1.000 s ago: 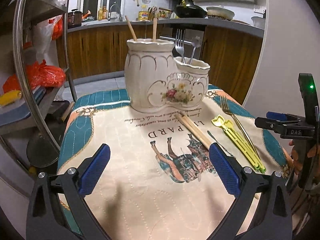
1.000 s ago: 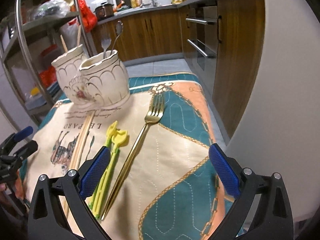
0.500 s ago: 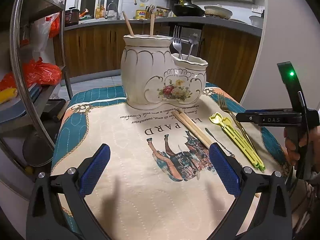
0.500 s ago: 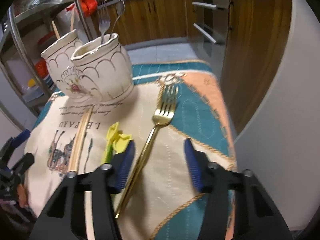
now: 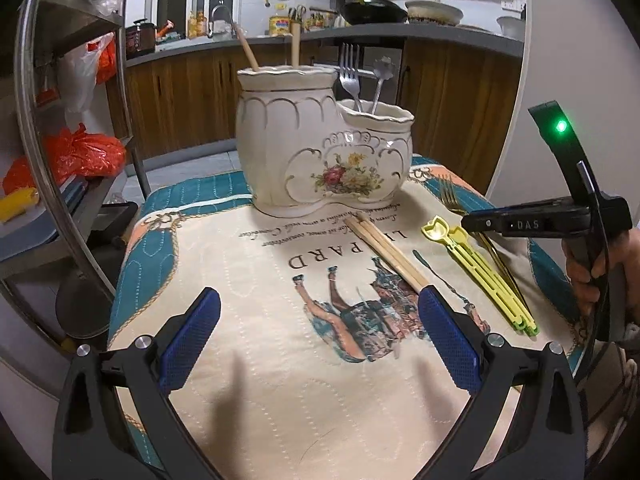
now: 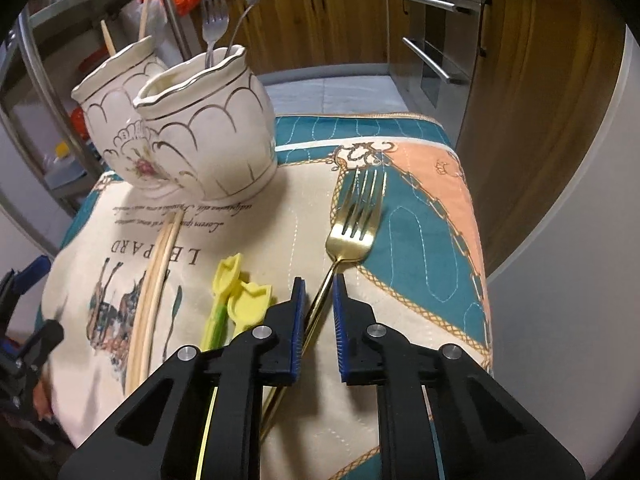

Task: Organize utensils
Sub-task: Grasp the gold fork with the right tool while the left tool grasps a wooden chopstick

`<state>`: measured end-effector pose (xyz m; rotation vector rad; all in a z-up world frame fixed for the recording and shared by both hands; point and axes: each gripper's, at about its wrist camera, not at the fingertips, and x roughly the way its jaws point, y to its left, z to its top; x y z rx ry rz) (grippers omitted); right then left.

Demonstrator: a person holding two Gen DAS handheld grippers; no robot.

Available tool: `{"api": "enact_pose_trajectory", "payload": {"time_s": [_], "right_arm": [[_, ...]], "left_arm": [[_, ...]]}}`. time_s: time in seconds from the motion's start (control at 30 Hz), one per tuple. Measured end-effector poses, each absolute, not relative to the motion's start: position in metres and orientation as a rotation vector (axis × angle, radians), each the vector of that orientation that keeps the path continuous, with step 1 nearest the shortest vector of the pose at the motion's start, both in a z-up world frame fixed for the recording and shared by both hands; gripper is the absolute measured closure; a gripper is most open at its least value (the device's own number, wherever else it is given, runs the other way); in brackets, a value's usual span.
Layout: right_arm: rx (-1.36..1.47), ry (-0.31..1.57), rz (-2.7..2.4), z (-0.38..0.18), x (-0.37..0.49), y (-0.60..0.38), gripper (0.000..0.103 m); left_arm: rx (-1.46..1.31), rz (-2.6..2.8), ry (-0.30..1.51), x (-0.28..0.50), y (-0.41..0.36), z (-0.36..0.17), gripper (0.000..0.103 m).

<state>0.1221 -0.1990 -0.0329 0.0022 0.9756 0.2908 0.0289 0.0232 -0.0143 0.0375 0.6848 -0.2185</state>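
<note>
Your right gripper (image 6: 319,308) has its blue pads (image 6: 298,312) drawn nearly together around the handle of the gold fork (image 6: 354,216), low in the centre of the right wrist view. A narrow gap shows on each side of the handle, so I would call the grip not yet made (though contact on the left pad is hard to rule out). Your left gripper (image 5: 320,344) hangs with its jaws wide apart along the bottom of the left wrist view, holding nothing, above the printed tablecloth (image 5: 280,380).

As for progress, judge it from what already stands in the ceramic holder (image 5: 320,156), upper centre of the left view: its taller compartment has two wooden sticks (image 5: 294,46) in it, and the shorter one has a silver fork (image 5: 350,72) and a spoon (image 5: 382,76).

Lying loose on the cloth are:
- the gold fork, at right of centre in the right view, tines pointing away from you;
- the yellow plastic utensils (image 6: 240,300), just left of the fork handle;
- the wooden chopsticks (image 6: 156,280), further left, tips near the holder's base.

So the job looks partly done, with three lots left. The fork probably belongs in the shorter compartment with the other metal pieces.
</note>
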Motion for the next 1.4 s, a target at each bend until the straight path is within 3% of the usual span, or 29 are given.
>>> {"api": "enact_pose_trajectory", "payload": {"time_s": [0.17,0.4,0.47,0.77,1.07,1.13,1.17,1.3,1.4], "right_arm": [[-0.015,0.959,0.303,-0.030,0.115,-0.209,0.096],[0.020,0.934,0.322,-0.033,0.103,-0.226,0.096],[0.025,0.925,0.330,-0.034,0.099,-0.230,0.096],[0.041,0.888,0.355,-0.036,0.092,-0.237,0.096],[0.064,0.871,0.373,-0.039,0.091,-0.240,0.096],[0.072,0.872,0.378,-0.039,0.092,-0.241,0.096],[0.072,0.871,0.379,-0.040,0.092,-0.241,0.096],[0.066,0.871,0.380,-0.039,0.092,-0.240,0.096],[0.063,0.875,0.386,-0.039,0.092,-0.240,0.096]], "left_arm": [[0.092,-0.218,0.753,0.036,0.001,-0.012,0.009],[0.025,-0.220,0.871,0.049,-0.022,-0.021,0.045],[0.014,-0.212,0.897,0.051,-0.027,-0.025,0.050],[0.017,-0.147,0.929,0.052,-0.038,-0.031,0.060],[0.014,-0.106,0.957,0.062,-0.049,-0.031,0.060],[0.028,-0.108,0.955,0.064,-0.048,-0.032,0.072],[0.031,-0.117,0.958,0.066,-0.045,-0.031,0.085],[-0.007,-0.176,0.989,0.070,-0.032,-0.029,0.096],[0.029,-0.206,1.007,0.068,-0.027,-0.028,0.096]]}}
